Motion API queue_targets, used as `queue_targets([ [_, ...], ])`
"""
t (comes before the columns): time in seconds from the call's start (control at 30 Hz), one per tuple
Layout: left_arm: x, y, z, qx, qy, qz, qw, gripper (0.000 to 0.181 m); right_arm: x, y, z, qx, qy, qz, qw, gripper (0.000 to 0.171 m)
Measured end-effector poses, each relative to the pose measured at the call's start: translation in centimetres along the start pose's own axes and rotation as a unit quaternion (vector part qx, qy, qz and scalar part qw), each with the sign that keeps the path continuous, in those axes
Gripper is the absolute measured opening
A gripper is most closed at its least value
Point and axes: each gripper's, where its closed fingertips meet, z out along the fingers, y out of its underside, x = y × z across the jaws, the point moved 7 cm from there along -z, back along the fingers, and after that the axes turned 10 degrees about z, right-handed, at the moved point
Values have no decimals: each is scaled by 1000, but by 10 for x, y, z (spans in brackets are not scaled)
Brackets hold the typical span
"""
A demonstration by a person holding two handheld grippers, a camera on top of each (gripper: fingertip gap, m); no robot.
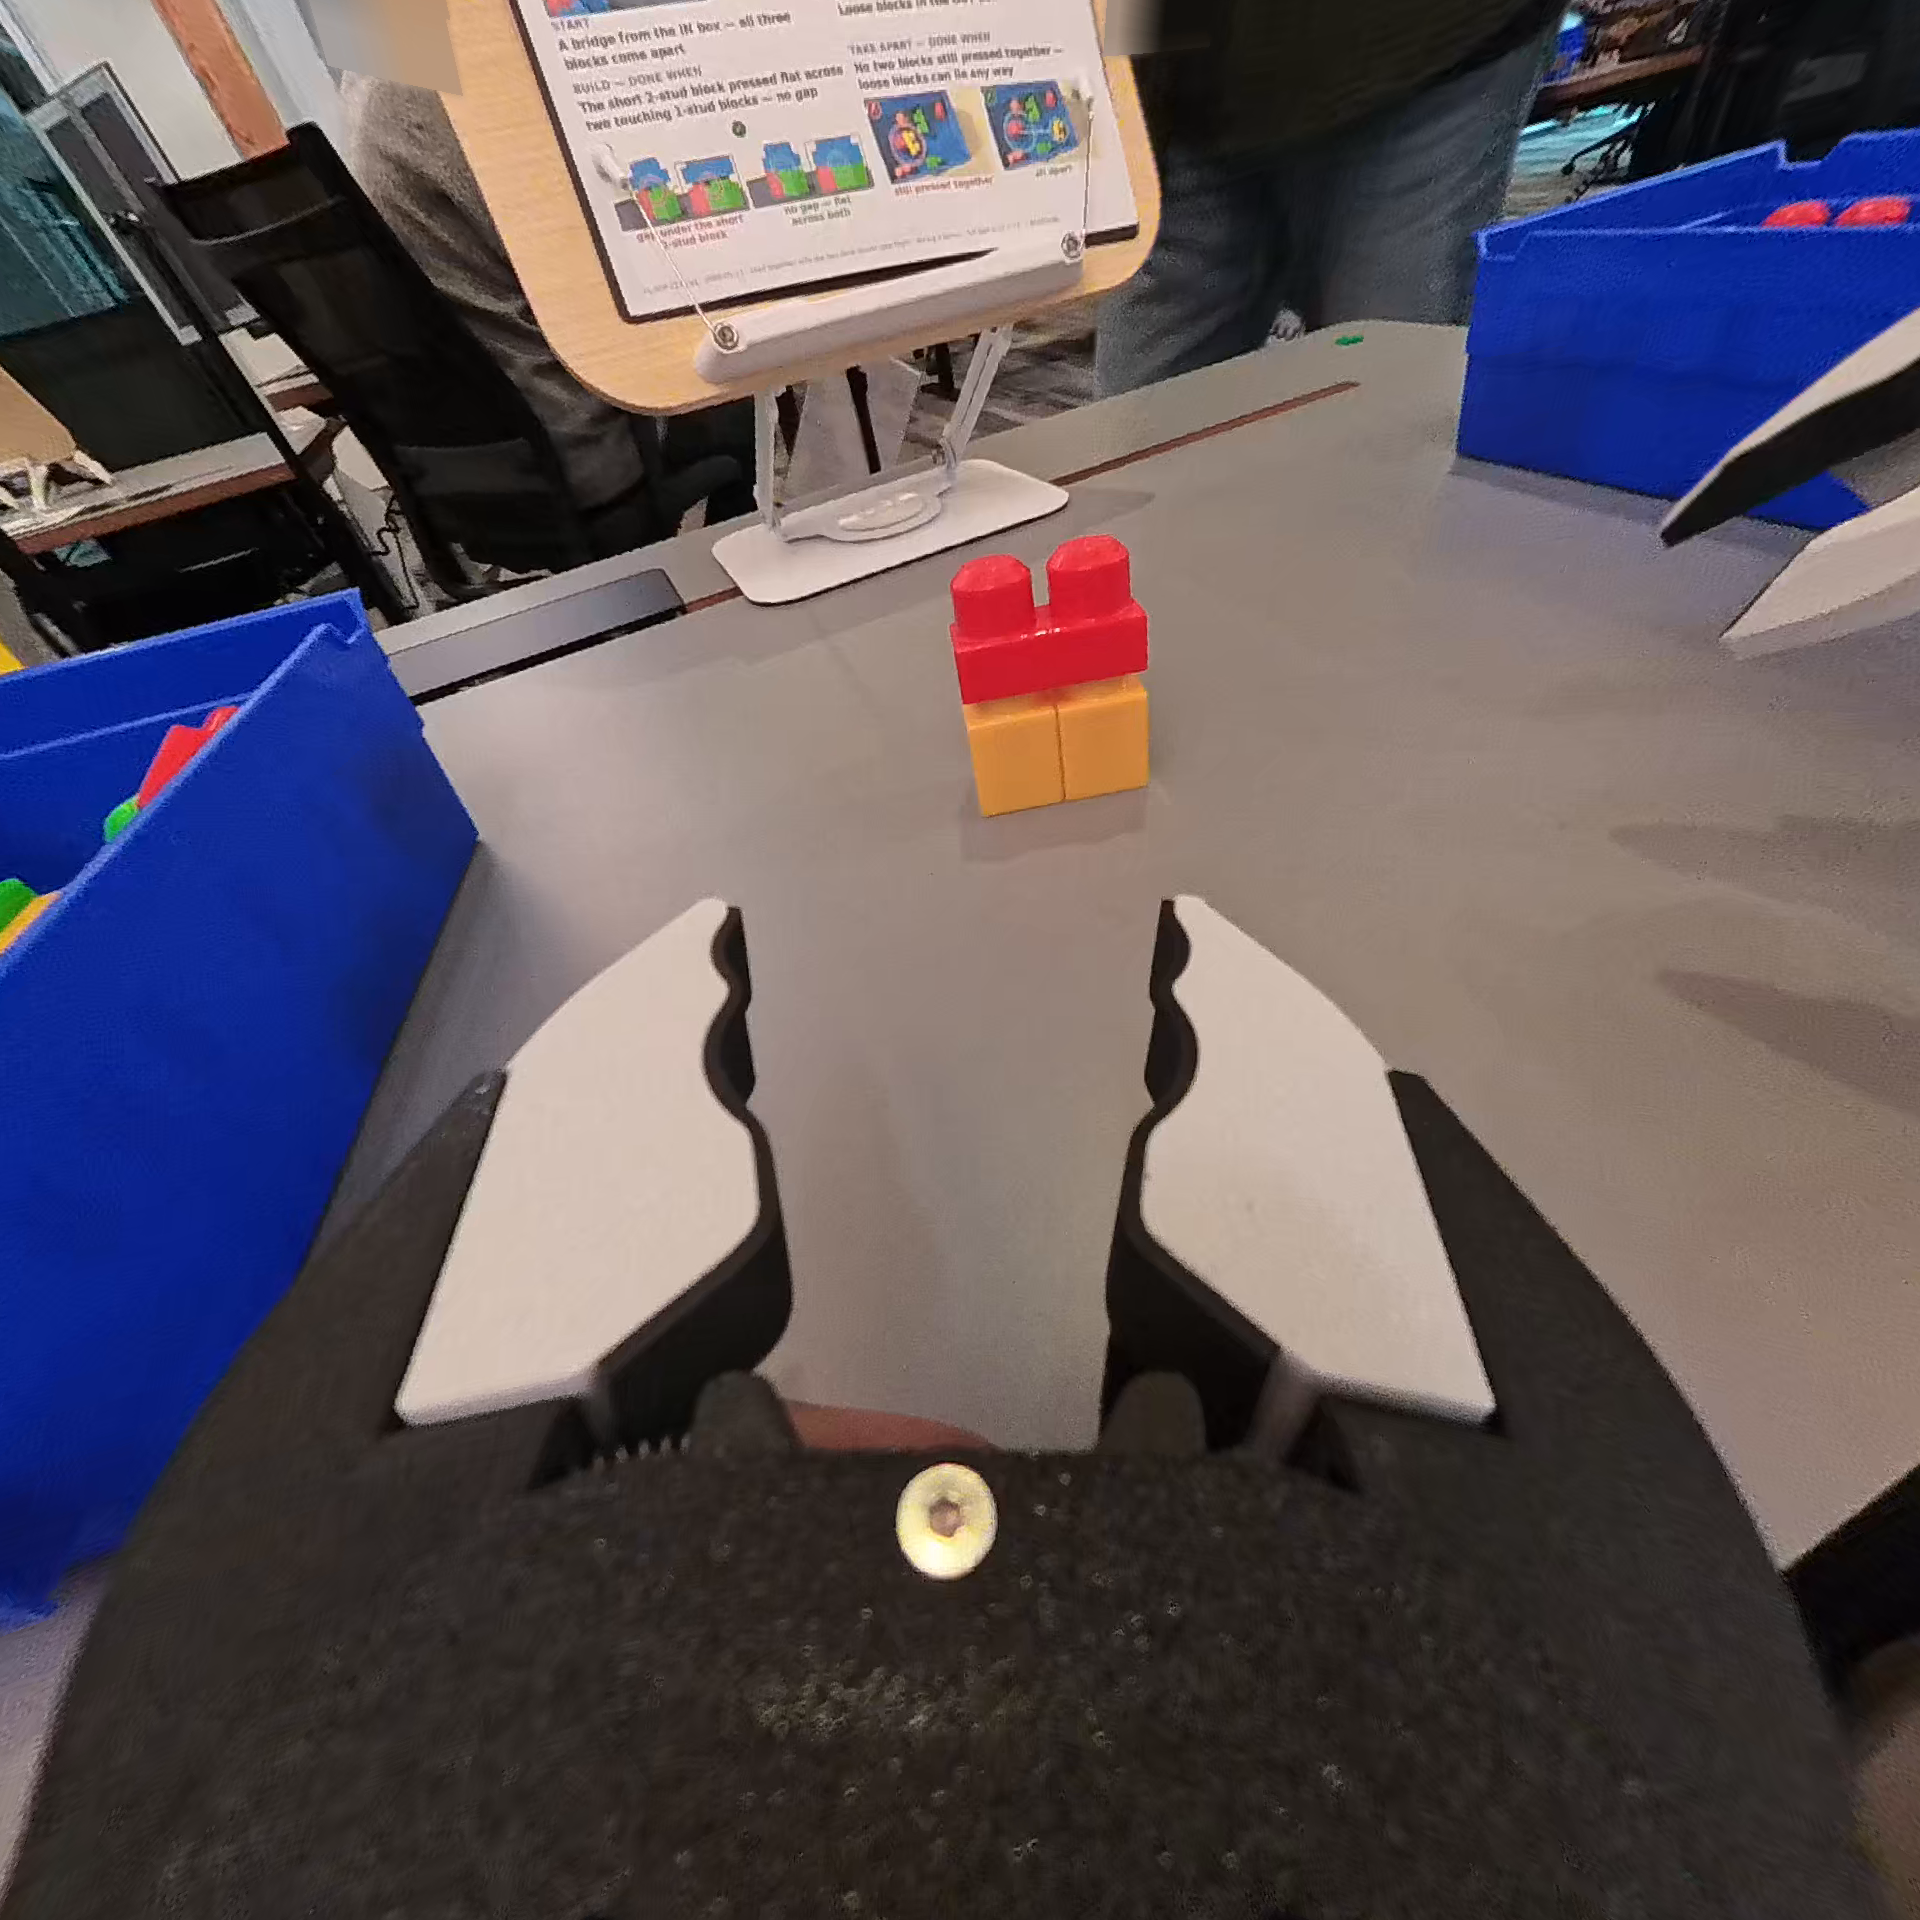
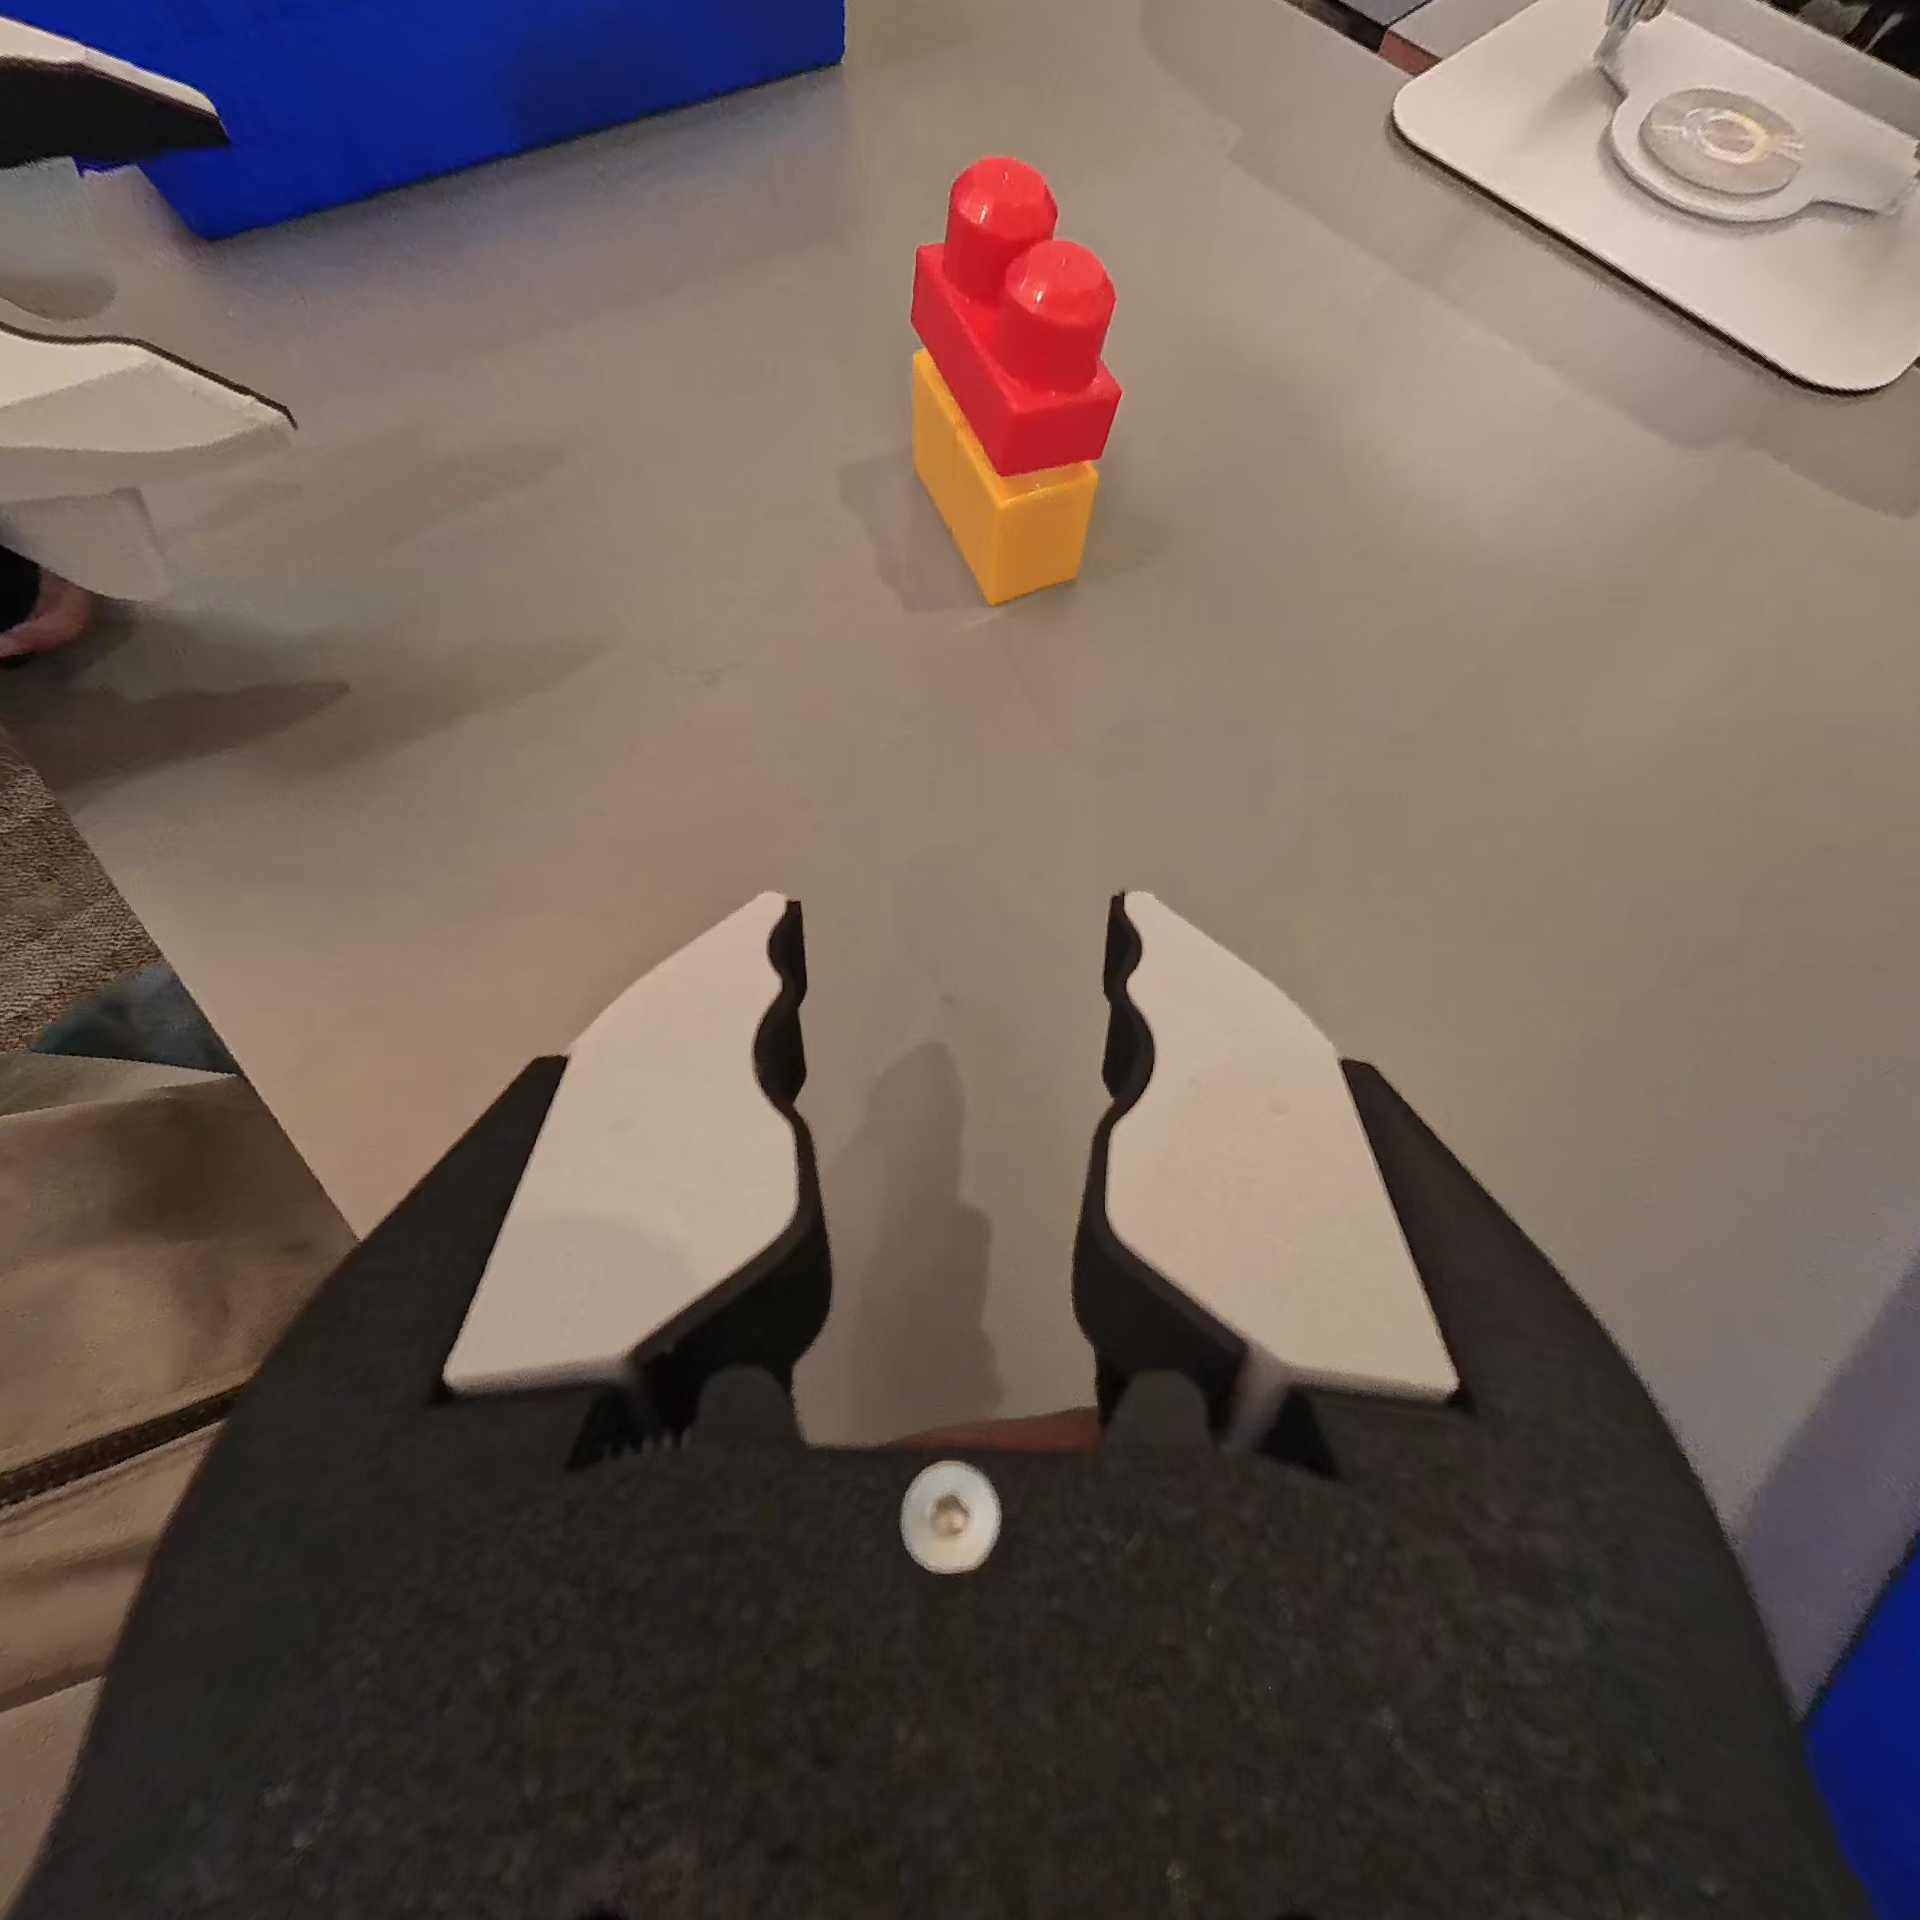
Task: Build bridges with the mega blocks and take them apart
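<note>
Both grippers, left (image 1: 951, 914) and right (image 2: 956, 904), hang with jaws spread and empty, aimed mid-frame at the finished bridge (image 1: 1051, 675) on the worktop (image 1: 1455, 831), likely ready to pull it apart.

A glossy red two-stud plastic block (image 1: 1049, 623) caps two yellow-orange plastic cubes (image 1: 1055, 750) on a plain grey tabletop (image 1: 1351, 831), flanked by bright blue plastic bins (image 1: 208, 987).

A red two-stud plastic block (image 1: 1049, 634) is sitting across two yellow square blocks (image 1: 1055, 753) standing side by side on the grey worktop (image 1: 1403, 831), between two blue plastic bins (image 1: 208, 1039), before a white stand (image 1: 894, 520).
</note>
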Motion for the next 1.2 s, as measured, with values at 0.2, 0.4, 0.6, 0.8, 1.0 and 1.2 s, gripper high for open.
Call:
queue_targets([
  [0.2,3,2,6,-28,-14,19,999,77,13,4,-3,5,-2,15,1000,54],
  [0.4,2,3,9,-41,-18,15,999,77,24,7,-4,6,-4,21,1000,53],
  [0.6,-3,-3,18,-40,14,7,999,74,27,10,-2,7,-14,26,1000,52],
  [0.8,1,-21,41,-52,30,19,998,75,27,14,1,10,-22,37,999,52],
  [1.0,15,-24,53,-55,51,28,997,75,13,-2,19,27,-62,20,998,55],
  [1.2,13,-7,39,-45,41,5,998,72,8,-31,56,10,-59,-37,998,55],
])
